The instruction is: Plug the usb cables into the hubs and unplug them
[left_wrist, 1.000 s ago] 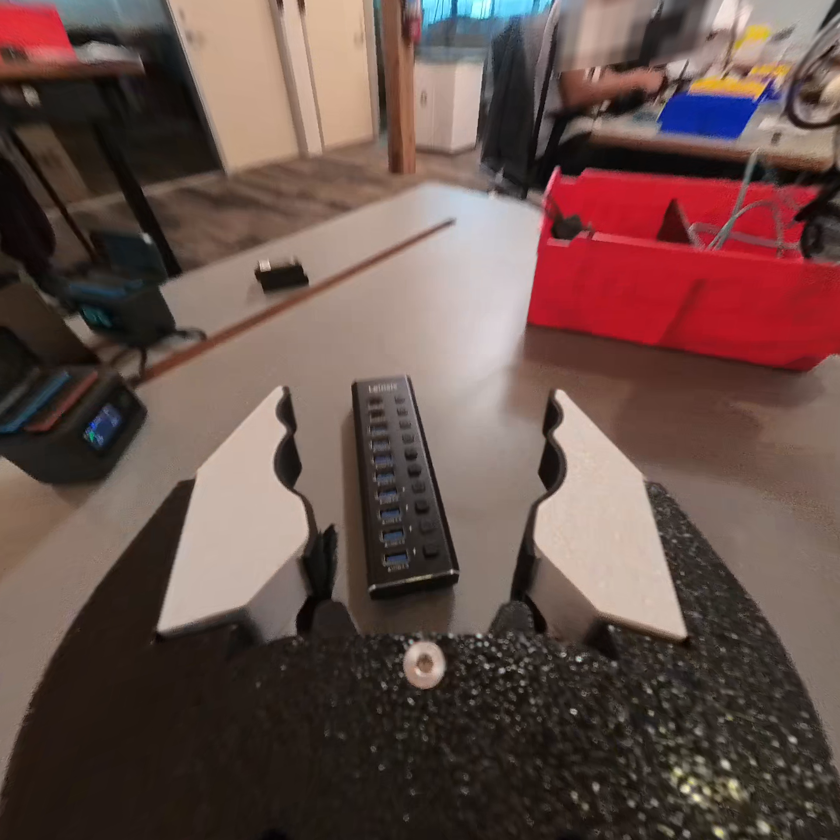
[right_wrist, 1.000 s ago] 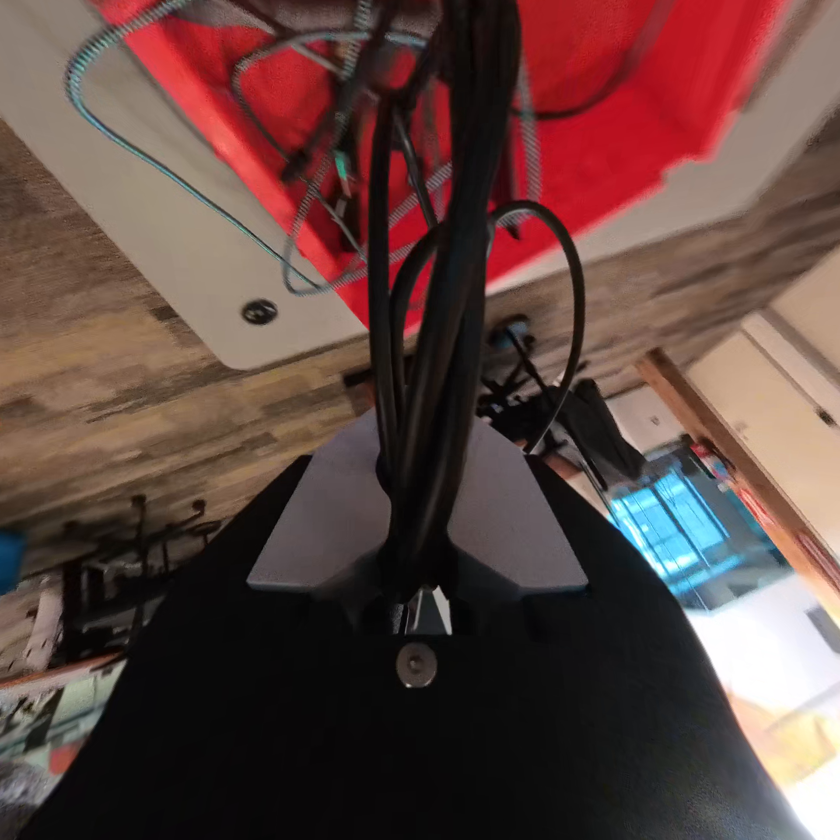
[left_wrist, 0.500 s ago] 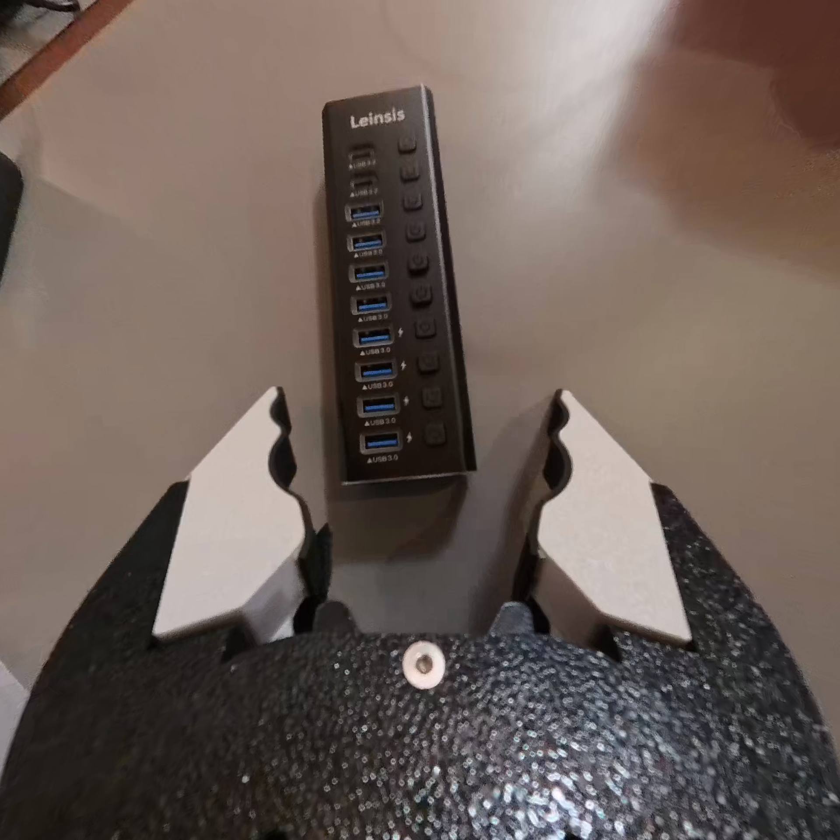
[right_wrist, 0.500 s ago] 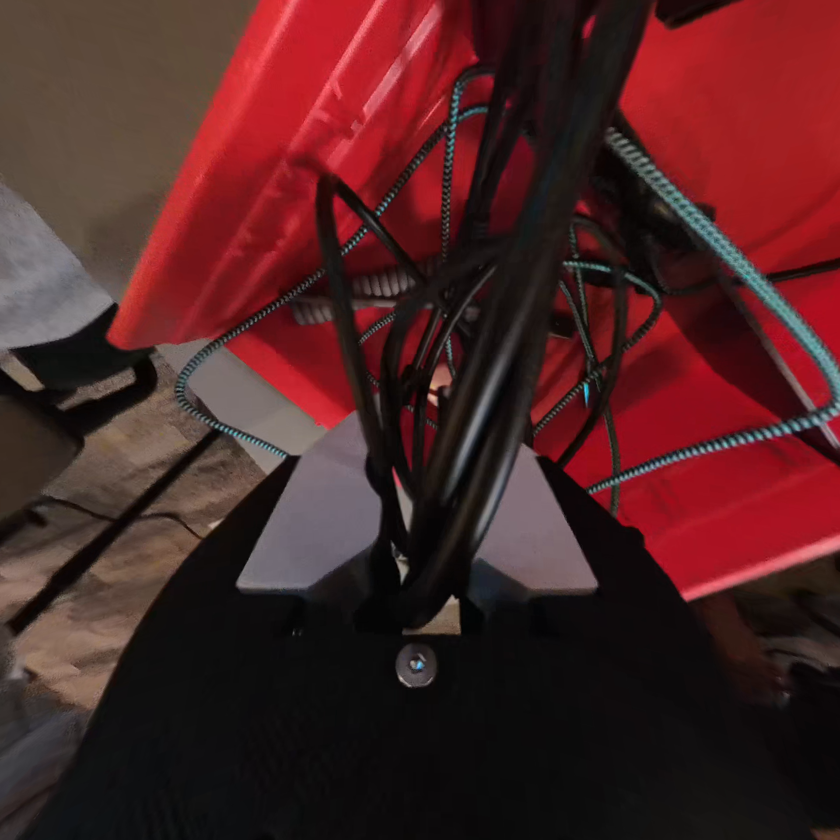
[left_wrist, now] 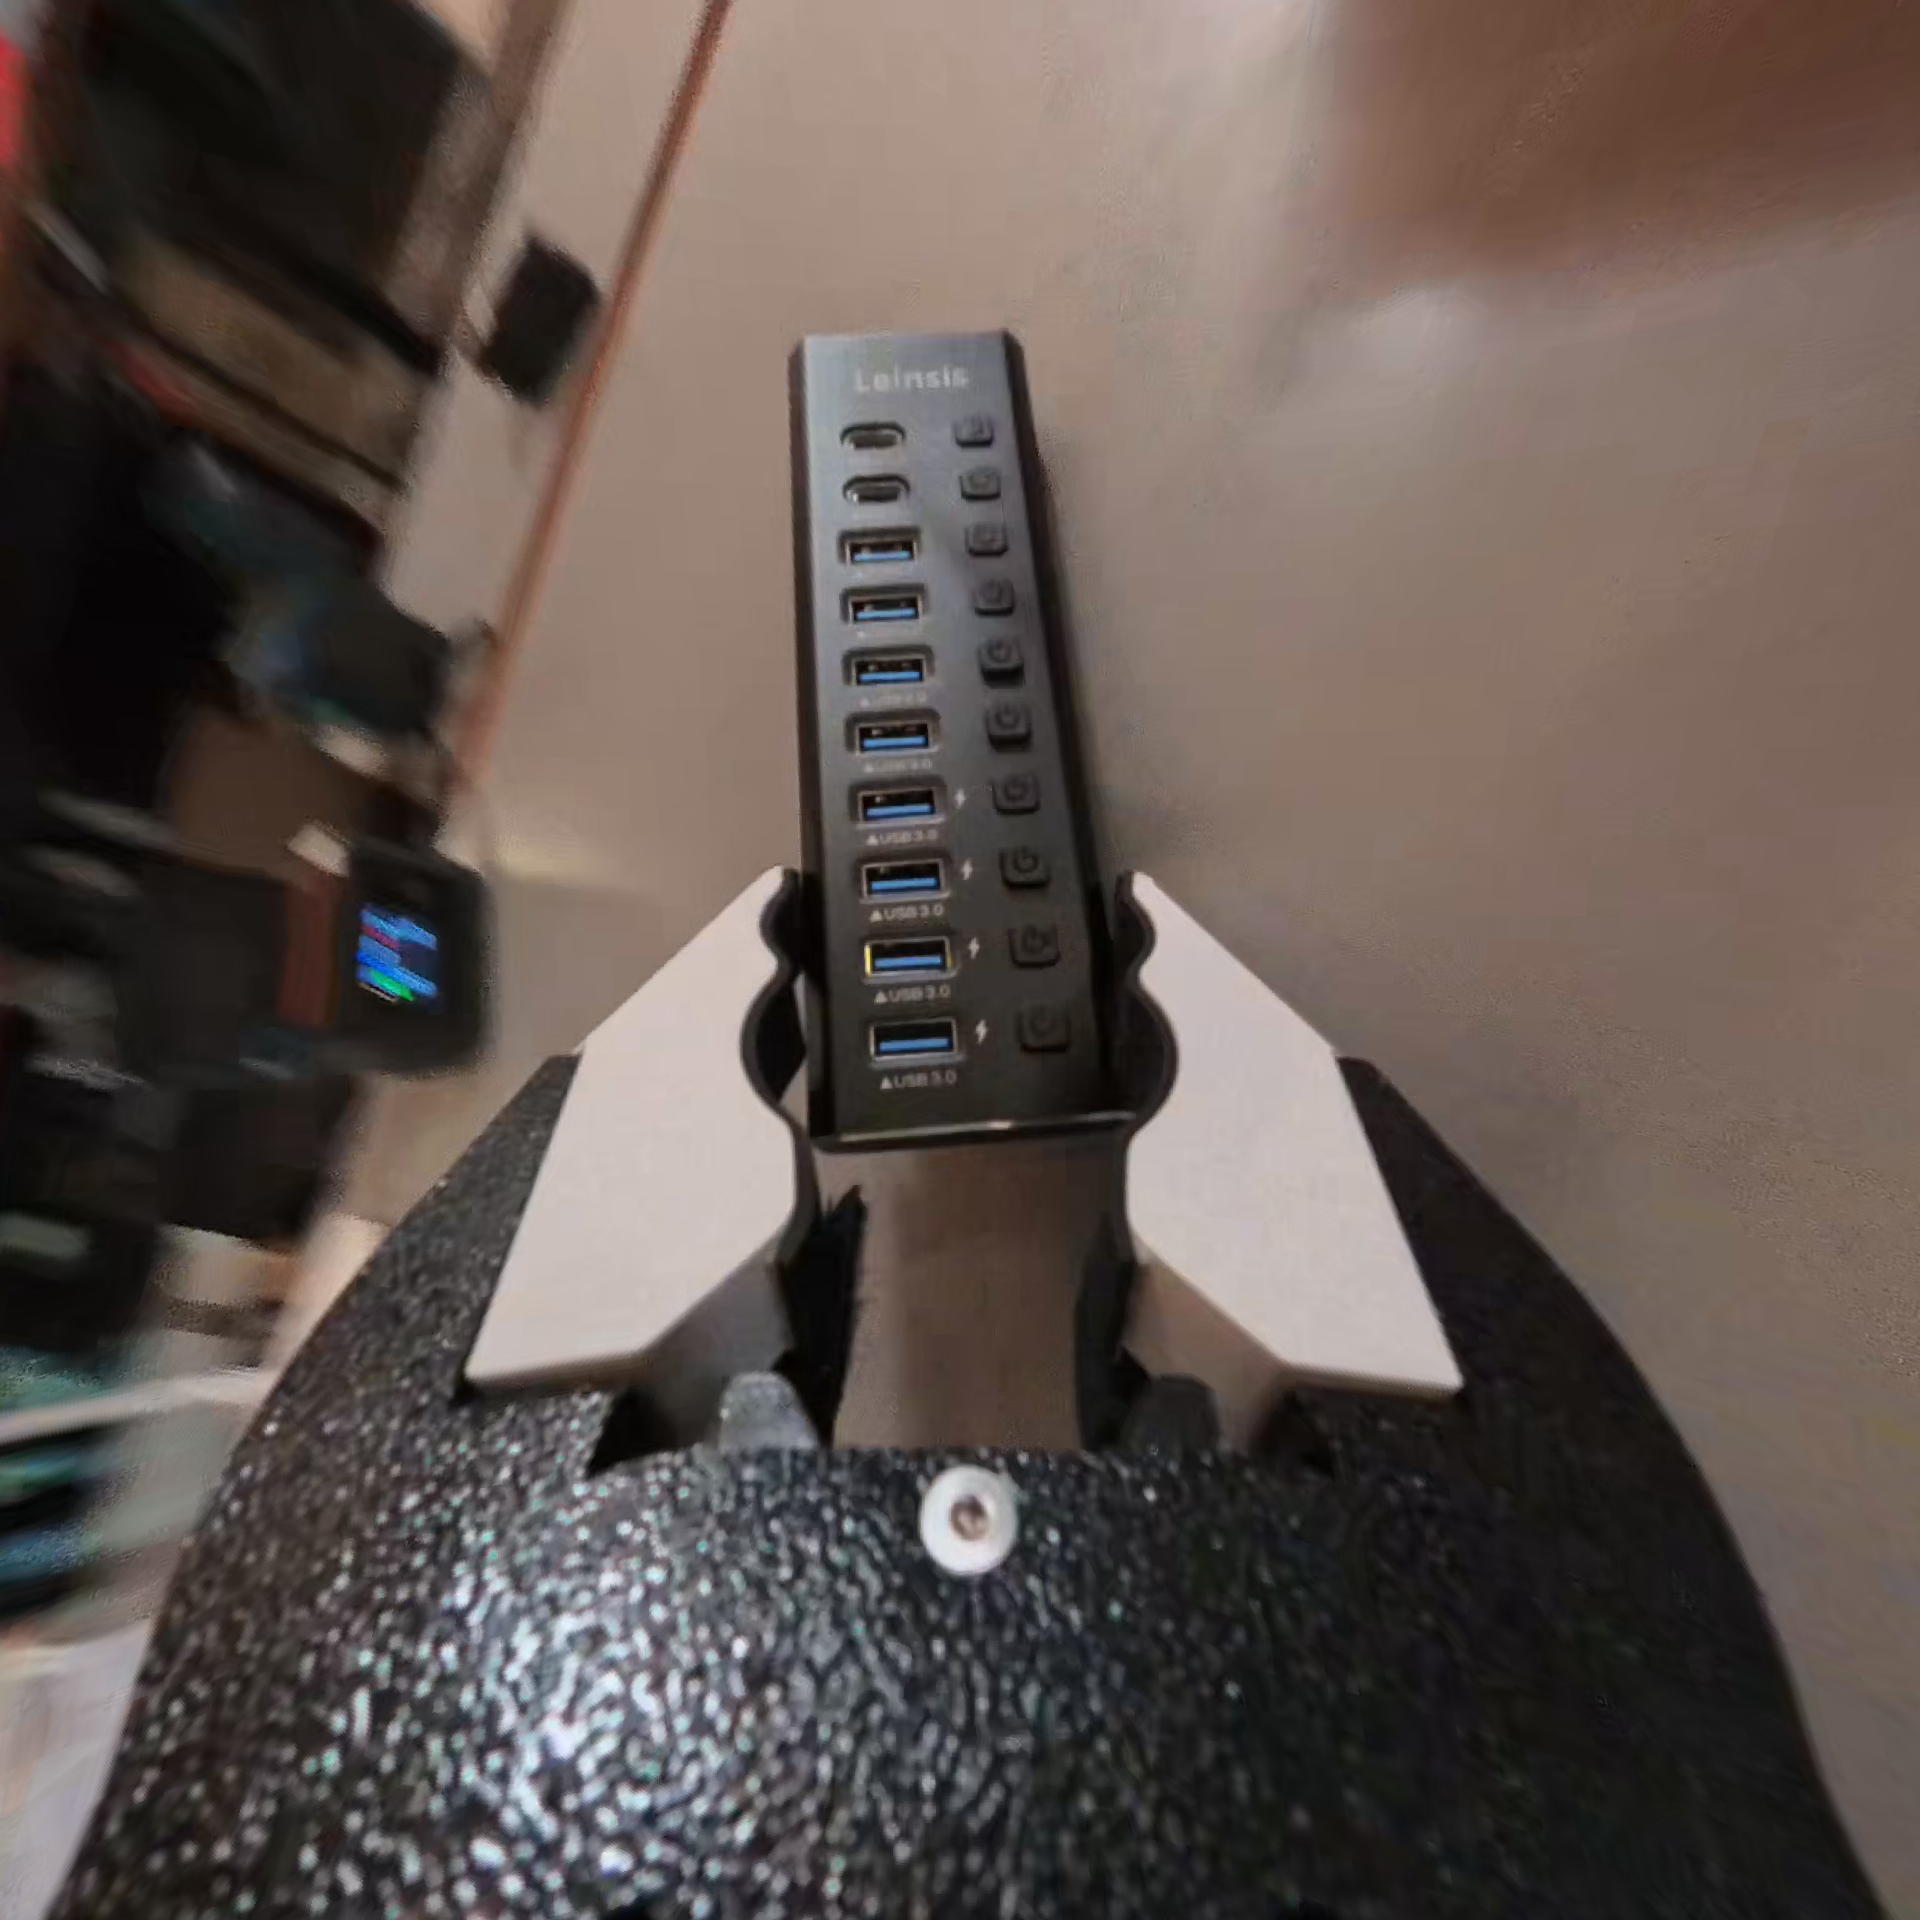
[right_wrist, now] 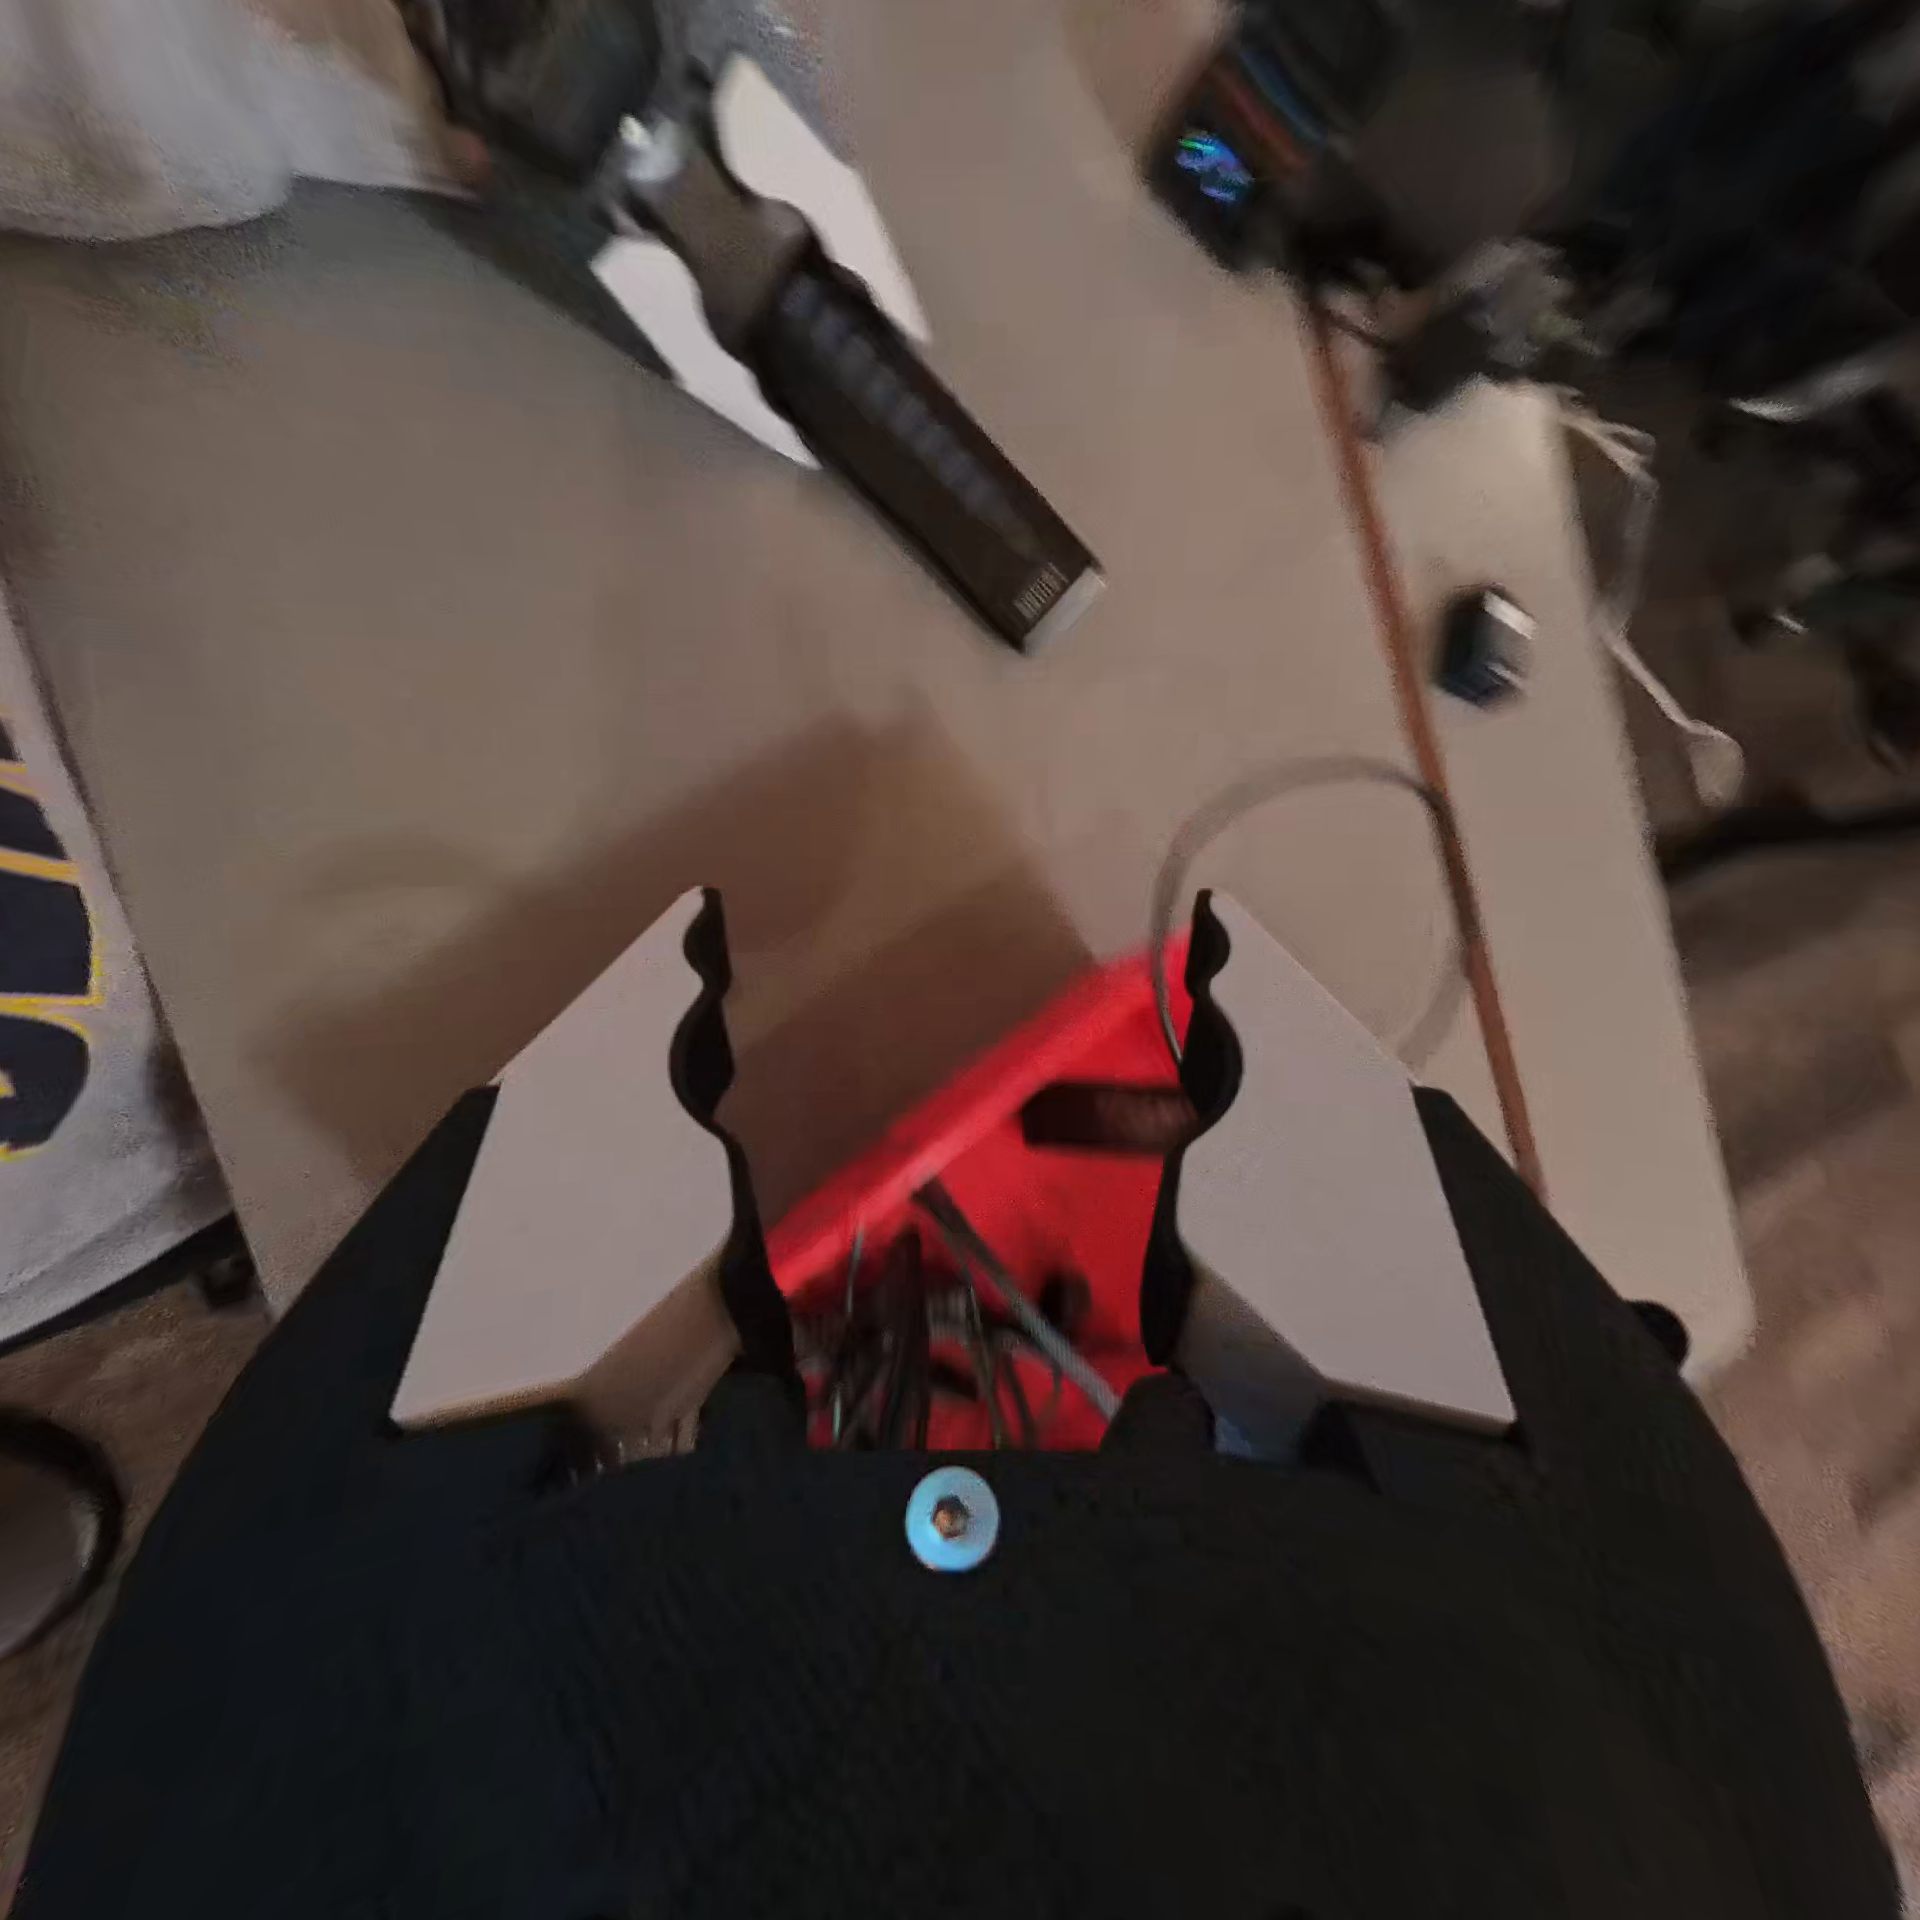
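A long black USB hub (left_wrist: 935,665) with a row of blue ports points away from me over the grey table (left_wrist: 1455,727). My left gripper (left_wrist: 956,904) is shut on the hub's near end, one finger on each long side. In the right wrist view the hub (right_wrist: 914,447) is blurred at the top, held by the left gripper (right_wrist: 727,239). My right gripper (right_wrist: 956,899) is open and empty above a red bin (right_wrist: 987,1101) holding tangled cables (right_wrist: 914,1330).
A small black device with a lit screen (left_wrist: 400,956) sits at the table's left edge. A small black block (right_wrist: 1486,644) lies beyond a brown seam (right_wrist: 1392,644) in the table. A clear cable loop (right_wrist: 1299,779) rises from the bin. A person's white garment (right_wrist: 62,987) is at the left.
My left gripper moved forward and closed on the hub's near end. My right gripper let go of the black cable bundle, opened, and now looks down over the bin and table.
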A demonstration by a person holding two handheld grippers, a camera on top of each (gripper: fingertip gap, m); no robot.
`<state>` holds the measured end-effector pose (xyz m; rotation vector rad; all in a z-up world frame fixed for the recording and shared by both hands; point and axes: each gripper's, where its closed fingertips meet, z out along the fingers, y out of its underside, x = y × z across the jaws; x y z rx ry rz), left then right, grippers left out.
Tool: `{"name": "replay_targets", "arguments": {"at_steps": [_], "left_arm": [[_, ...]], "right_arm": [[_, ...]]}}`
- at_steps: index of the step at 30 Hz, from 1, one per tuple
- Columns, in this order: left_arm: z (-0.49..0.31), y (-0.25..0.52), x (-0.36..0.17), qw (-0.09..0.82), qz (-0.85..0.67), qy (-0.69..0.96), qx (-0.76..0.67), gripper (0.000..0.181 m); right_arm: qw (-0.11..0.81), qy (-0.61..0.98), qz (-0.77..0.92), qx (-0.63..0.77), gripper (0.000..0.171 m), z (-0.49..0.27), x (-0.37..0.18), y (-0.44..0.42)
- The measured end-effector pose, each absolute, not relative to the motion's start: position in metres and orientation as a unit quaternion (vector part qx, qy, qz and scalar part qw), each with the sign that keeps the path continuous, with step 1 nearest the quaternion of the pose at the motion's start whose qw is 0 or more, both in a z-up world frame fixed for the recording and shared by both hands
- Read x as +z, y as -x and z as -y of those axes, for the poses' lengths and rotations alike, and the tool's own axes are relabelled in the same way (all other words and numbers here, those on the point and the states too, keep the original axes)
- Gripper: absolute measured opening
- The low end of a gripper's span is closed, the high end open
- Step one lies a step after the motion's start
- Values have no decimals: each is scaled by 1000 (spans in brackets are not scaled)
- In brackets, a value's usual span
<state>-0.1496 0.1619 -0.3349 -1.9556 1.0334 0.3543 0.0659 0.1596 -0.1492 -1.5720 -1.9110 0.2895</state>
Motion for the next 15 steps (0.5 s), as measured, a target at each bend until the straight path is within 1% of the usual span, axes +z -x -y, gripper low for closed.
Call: {"name": "replay_targets", "arguments": {"at_steps": [1, 3, 5, 7, 9, 10, 12, 14, 15], "left_arm": [[-161, 146, -331, 448, -456, 742, 200, 57], [-158, 138, -325, 455, -514, 661, 304, 57], [-156, 133, -323, 449, -548, 601, 370, 57], [-154, 129, -322, 450, -567, 563, 399, 57], [-153, 127, -321, 455, -574, 544, 409, 57], [-152, 127, -321, 457, -576, 538, 411, 57], [-151, 126, -321, 461, -577, 537, 407, 57], [-147, 125, -321, 473, -571, 553, 380, 58], [-146, 127, -315, 486, -552, 571, 365, 69]], "right_arm": [[295, 582, 748, 121, 88, -157, -166, -41], [237, 559, 784, 131, 87, -158, -204, 6], [167, 549, 808, 133, 87, -164, -247, 45], [93, 540, 828, 118, 87, -168, -289, 72], [36, 523, 849, 64, 81, -176, -323, 84], [15, 510, 859, 45, 72, -177, -333, 87], [-19, 492, 870, 32, 29, -171, -345, 90], [-43, 477, 877, 27, 26, -165, -345, 86], [-35, 468, 883, 30, 25, -163, -340, 85]]}}
